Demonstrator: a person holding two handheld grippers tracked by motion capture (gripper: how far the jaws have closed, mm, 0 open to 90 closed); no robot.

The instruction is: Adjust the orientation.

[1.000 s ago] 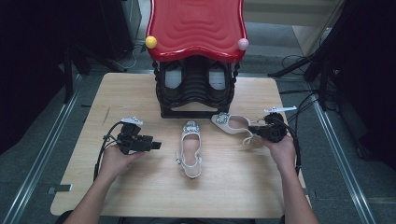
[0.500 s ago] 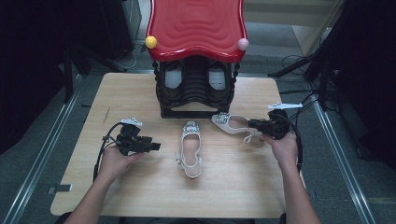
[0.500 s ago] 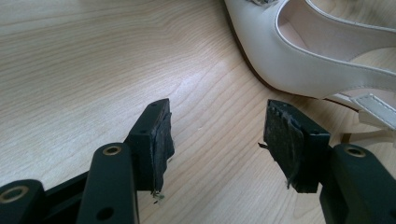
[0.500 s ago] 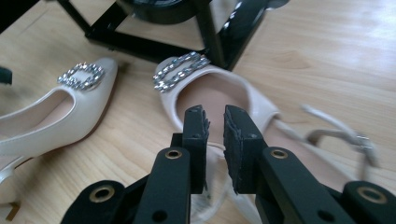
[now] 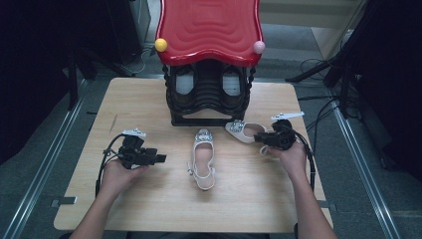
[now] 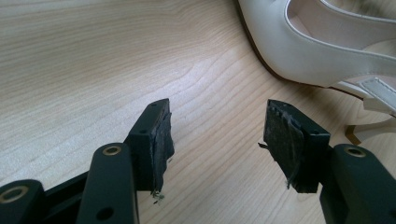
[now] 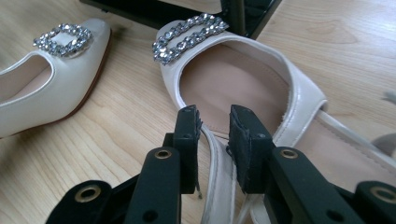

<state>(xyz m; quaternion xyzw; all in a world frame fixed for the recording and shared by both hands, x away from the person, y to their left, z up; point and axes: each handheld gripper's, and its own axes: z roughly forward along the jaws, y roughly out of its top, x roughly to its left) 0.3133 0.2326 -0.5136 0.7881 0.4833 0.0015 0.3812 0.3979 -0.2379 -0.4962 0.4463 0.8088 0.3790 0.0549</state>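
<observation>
Two cream heeled shoes with rhinestone buckles lie on the wooden table (image 5: 149, 104). One shoe (image 5: 201, 159) (image 6: 327, 42) (image 7: 56, 79) sits mid-table, toe toward the rack. The other shoe (image 5: 244, 130) (image 7: 243, 79) lies at the right, toe pointing left. My right gripper (image 5: 259, 138) (image 7: 215, 126) straddles that shoe's side rim; its jaws have just been opening, and the thin rim stands between them with a gap to the pads. My left gripper (image 5: 161, 158) (image 6: 217, 135) hovers low over bare wood left of the middle shoe, open and holding nothing.
A black shoe rack (image 5: 209, 94) (image 7: 177, 9) with a red wavy top (image 5: 209, 27) stands at the table's back centre, with dark shoes inside. Cables trail from both grippers. Metal rails run along the table's left and right sides.
The right gripper's jaws have parted around the right shoe's rim, and that hand has shifted slightly left. The left gripper and the middle shoe have stayed put.
</observation>
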